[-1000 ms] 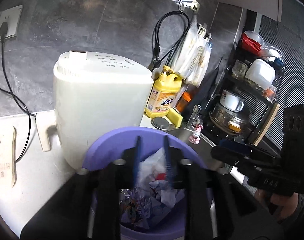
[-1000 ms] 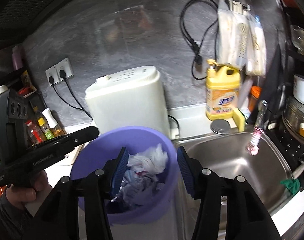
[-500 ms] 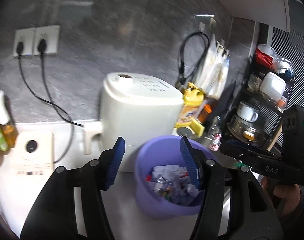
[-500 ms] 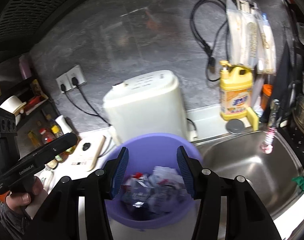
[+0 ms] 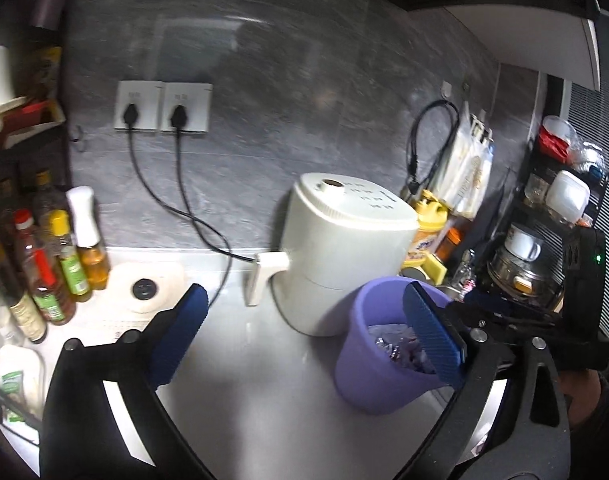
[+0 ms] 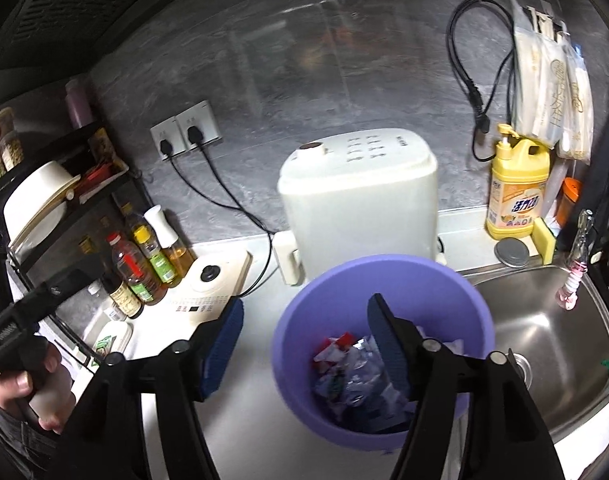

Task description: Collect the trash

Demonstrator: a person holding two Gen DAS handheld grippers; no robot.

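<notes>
I counted one purple trash bin (image 6: 384,360), one white countertop appliance (image 6: 360,200) behind it, one yellow detergent bottle (image 6: 518,192), two wall sockets (image 5: 162,106) each with a black plug, one steel sink (image 6: 544,336), and roughly five condiment bottles (image 6: 144,268) at the far left; the cluster overlapped too much for a firm count.

The bin stood upright on the white counter (image 5: 264,380), its long axis vertical and its mouth facing up, with crumpled wrappers and paper (image 6: 352,368) filling the bottom. From my right tongs (image 6: 304,332) it sat directly ahead and slightly right, so that the right-hand finger overlapped its mouth while the left-hand one stood outside the rim. Those jaws were opening, and I saw nothing between the pads. From my left tongs (image 5: 308,336) the bin lay off to the right, behind the right-hand finger; these jaws were also spreading, very wide, with only bare counter in the gap.

The left-wrist view was smeared, so labels were unreadable. The bin's contents were a jumble I could not sort into single items. Each tool's black body cut off the near counter, and the bin's near wall was partly hidden in the right-wrist view. The hand (image 6: 20,392) on the left tool showed only at the picture's edge.
</notes>
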